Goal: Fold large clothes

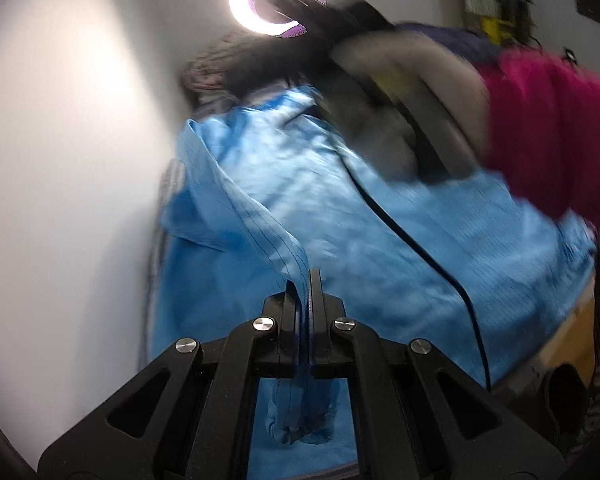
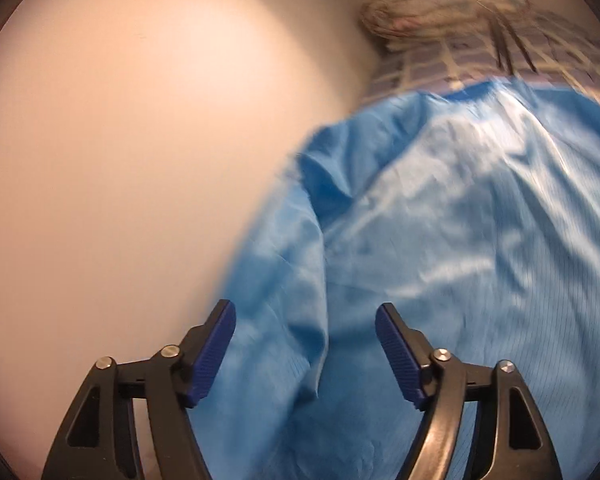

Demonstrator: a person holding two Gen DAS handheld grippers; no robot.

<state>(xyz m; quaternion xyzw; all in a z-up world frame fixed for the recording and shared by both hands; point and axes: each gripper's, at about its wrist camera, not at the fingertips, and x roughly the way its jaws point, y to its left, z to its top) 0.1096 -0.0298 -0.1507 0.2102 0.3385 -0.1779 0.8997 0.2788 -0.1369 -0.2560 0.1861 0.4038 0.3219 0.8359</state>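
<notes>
We see a large, shiny sky-blue garment of thin pinstriped cloth [image 1: 380, 240] spread across a pale white tabletop [image 1: 72, 184], its far edge lying over a plaid grey-and-cream fabric [image 2: 460, 68] near a glaring ring-shaped lamp [image 1: 244, 4]. Our left gripper [image 1: 305, 280] has its black fingers pinched together on a raised strip of the blue cloth, which climbs from the table to the blue pads and hangs bunched below them. Our right gripper [image 2: 305, 320] stands with its ribbed blue pads [image 2: 216, 356] wide apart above a fold of the same garment, gripping nothing; in the left wrist view it appears blurred, carried by a hand [image 1: 400, 112] in a magenta sleeve [image 1: 552, 128].

We judge the step in hand to be carrying a held edge over to make a fold. To do it well we should keep the left pinch firm, draw the strip taut without dragging the body of the slippery cloth, and set the right pads on a matching edge so the crease runs straight.

We see no container in either view; a tan patch at the lower right of the left view is too unclear to name
</notes>
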